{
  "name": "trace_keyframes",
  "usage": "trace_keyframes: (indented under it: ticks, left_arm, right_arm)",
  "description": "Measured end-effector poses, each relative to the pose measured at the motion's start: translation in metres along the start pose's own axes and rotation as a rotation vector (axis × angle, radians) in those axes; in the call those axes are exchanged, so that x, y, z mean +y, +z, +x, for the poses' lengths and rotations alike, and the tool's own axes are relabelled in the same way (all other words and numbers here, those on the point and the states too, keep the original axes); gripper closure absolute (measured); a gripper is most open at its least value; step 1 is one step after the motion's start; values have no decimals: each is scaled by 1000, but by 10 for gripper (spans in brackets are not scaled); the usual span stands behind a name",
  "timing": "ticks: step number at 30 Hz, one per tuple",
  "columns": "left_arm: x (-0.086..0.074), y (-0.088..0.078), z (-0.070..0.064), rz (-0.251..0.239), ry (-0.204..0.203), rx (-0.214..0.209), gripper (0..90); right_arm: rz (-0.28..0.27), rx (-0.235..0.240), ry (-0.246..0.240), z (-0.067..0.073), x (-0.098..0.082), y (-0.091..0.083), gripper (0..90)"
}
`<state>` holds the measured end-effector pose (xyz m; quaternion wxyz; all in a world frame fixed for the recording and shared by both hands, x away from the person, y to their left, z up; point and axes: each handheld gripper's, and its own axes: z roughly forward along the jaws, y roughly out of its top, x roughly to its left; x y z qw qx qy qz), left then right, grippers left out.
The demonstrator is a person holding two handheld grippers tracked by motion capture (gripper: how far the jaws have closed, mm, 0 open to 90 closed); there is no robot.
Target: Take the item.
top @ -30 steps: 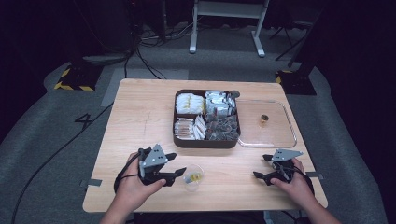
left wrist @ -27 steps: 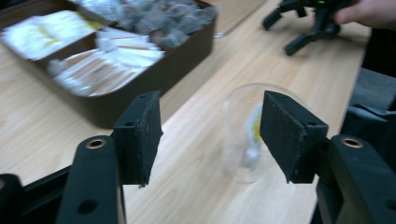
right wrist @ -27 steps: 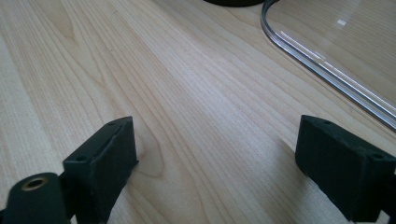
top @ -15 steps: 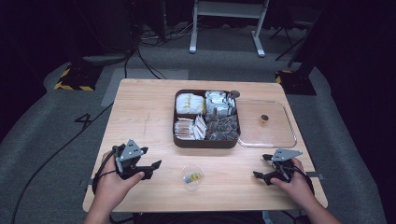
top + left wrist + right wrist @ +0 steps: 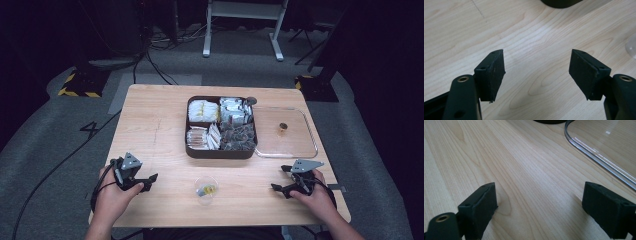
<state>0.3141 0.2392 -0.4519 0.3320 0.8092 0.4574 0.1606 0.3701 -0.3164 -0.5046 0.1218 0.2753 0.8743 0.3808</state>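
Now the small clear cup (image 5: pixel 206 187) stands alone on the tabletop (image 5: pixel 160 115), near the front edge and roughly midway between the two hands, with something yellowish inside it. A second ago the left gripper (image 5: pixel 134 175) was right at this cup; since then it has drawn away to the left and sits near the tabletop's left front corner, well apart from the cup. Its jaws have just been opening, and in the left gripper view its pads (image 5: pixel 495 72) stand wide apart with only bare wood between them. That reads as a release: the cup looks set down and let go, so the placing step seems finished.

Behind the cup lies the dark divided tray (image 5: pixel 221 126) of wrapped packets, with the clear lid (image 5: pixel 286 134) just beside it to the right. The right gripper (image 5: pixel 290 183) rests at the front right as before, its jaws spread open over bare wood, the lid's edge (image 5: pixel 599 157) ahead of it.
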Motion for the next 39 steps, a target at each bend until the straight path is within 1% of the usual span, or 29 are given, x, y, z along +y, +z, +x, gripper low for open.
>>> trace_keyframes:
  ticks: [2, 5, 6, 8, 9, 10, 13, 18, 19, 21, 22, 23, 25, 27, 30, 31, 33, 39]
  left_arm:
    - [-7, 3, 2, 17, -14, -1, 294]
    - [-17, 6, 5, 47, -9, 10, 294]
    - [-20, 6, 6, 53, -18, 14, 294]
    - [-24, 8, 8, 57, -24, 18, 293]
    - [-27, 8, 9, 59, -20, 23, 292]
    - [-29, 9, 10, 53, -22, 23, 289]
    - [-33, 12, 11, 66, -27, 26, 283]
    - [-37, 16, 12, 73, -13, 39, 265]
    - [-37, 17, 12, 69, -16, 43, 254]
    - [-38, 19, 14, 75, -13, 64, 235]
    - [-39, 21, 15, 80, -5, 79, 230]
    - [-40, 21, 16, 75, -8, 79, 219]
    - [-41, 22, 18, 61, -33, 74, 197]
    - [-43, 23, 20, 47, -42, 71, 184]
    - [-47, 26, 23, -3, -39, 66, 149]
    - [-47, 28, 24, -10, -33, 64, 140]
    - [-46, 28, 24, -3, -35, 63, 129]
    - [-46, 28, 24, -5, -36, 66, 119]
  right_arm:
    - [0, 0, 0, 0, 0, 0, 127]
    - [0, 0, 0, 0, 0, 0, 127]
    - [0, 0, 0, 0, 0, 0, 127]
    - [-1, -1, 0, 0, 0, 0, 127]
    - [0, 0, 0, 0, 0, 0, 127]
    - [0, -1, 0, 0, 0, 0, 127]
    - [0, 0, 0, 0, 0, 0, 127]
    - [0, 0, -1, 0, 0, 0, 127]
    - [0, 1, -1, 0, 0, 0, 127]
    - [0, 2, -1, 0, 0, 0, 127]
    - [0, 2, -2, 0, 0, 0, 127]
    - [0, 2, -1, 0, 0, 0, 127]
    - [0, 2, -2, 0, 0, 0, 127]
    - [0, 3, -3, 0, 0, 0, 127]
    - [0, 3, -3, 0, 0, 0, 127]
    - [0, 3, -3, 0, 0, 0, 127]
    - [0, 3, -3, 0, 0, 0, 127]
    - [0, 3, -3, 0, 0, 0, 127]
